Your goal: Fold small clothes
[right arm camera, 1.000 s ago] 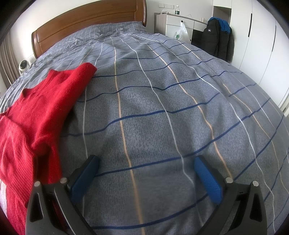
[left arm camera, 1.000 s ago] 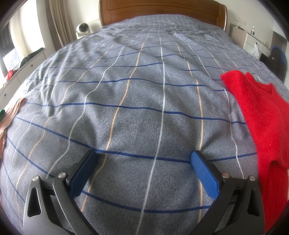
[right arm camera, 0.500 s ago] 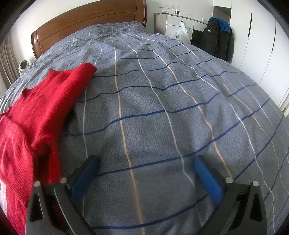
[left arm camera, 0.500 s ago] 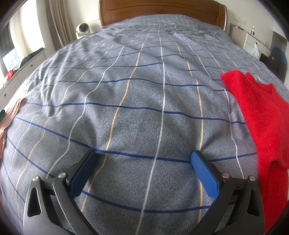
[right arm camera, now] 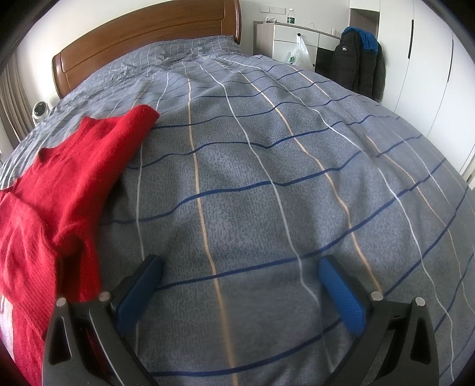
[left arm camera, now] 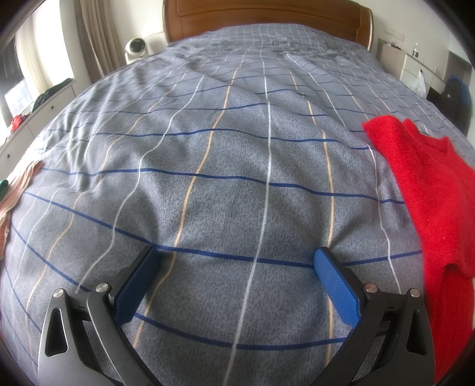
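Note:
A red knitted sweater (left arm camera: 436,202) lies spread on the grey checked bedcover (left arm camera: 237,148), at the right edge of the left wrist view and on the left of the right wrist view (right arm camera: 59,184). My left gripper (left arm camera: 237,261) hovers open over bare cover, left of the sweater, with nothing between its blue pads. My right gripper (right arm camera: 242,267) is also open over the bedcover (right arm camera: 267,178), its left finger (right arm camera: 139,288) close beside the sweater's lower edge.
A peach-coloured garment (left arm camera: 14,190) lies at the bed's left edge. A wooden headboard (left arm camera: 267,14) closes the far end. A white dresser (right arm camera: 285,38) and a dark jacket (right arm camera: 359,59) stand to the right, with a small fan (left arm camera: 135,49) at the back left.

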A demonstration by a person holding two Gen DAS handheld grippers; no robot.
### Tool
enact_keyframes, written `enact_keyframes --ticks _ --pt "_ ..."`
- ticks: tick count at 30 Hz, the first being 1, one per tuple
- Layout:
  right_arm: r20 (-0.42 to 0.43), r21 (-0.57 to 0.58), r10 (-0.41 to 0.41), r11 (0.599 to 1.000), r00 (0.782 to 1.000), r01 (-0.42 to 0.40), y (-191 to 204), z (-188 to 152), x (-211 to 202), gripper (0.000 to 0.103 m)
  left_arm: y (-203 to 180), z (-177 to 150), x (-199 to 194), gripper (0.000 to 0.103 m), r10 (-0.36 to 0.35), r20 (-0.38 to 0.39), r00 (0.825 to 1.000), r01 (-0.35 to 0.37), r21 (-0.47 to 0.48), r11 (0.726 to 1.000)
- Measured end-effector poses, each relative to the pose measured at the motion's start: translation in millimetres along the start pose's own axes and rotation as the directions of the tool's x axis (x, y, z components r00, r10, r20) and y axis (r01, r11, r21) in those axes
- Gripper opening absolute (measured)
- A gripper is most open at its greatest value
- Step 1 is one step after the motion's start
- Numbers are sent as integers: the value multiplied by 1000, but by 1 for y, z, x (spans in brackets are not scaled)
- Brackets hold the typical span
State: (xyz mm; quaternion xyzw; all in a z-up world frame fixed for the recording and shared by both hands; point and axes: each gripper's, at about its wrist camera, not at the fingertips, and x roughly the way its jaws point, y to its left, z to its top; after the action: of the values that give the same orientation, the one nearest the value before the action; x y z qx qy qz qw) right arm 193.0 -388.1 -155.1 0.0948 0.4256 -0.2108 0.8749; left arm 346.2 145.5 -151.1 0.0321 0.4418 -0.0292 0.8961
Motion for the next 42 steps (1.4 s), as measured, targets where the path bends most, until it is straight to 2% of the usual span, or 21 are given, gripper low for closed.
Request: enact_keyframes --ticks 25,29,36,42 --pt "10 20 27 999 1000 -28 -3 -2 -2 103 0 0 0 103 0 0 1000 0 0 1000" --pt "-10 24 47 999 999 -47 -4 -1 -5 103 0 0 0 103 2 5 1000 -2 0 1000" --pt "15 12 159 987 987 -159 -13 -16 -52 103 -2 0 1 103 4 5 1000 -4 0 1000" --pt "27 15 211 977 977 -212 -24 -34 -91 103 -3 0 3 103 4 5 1000 -4 0 1000"
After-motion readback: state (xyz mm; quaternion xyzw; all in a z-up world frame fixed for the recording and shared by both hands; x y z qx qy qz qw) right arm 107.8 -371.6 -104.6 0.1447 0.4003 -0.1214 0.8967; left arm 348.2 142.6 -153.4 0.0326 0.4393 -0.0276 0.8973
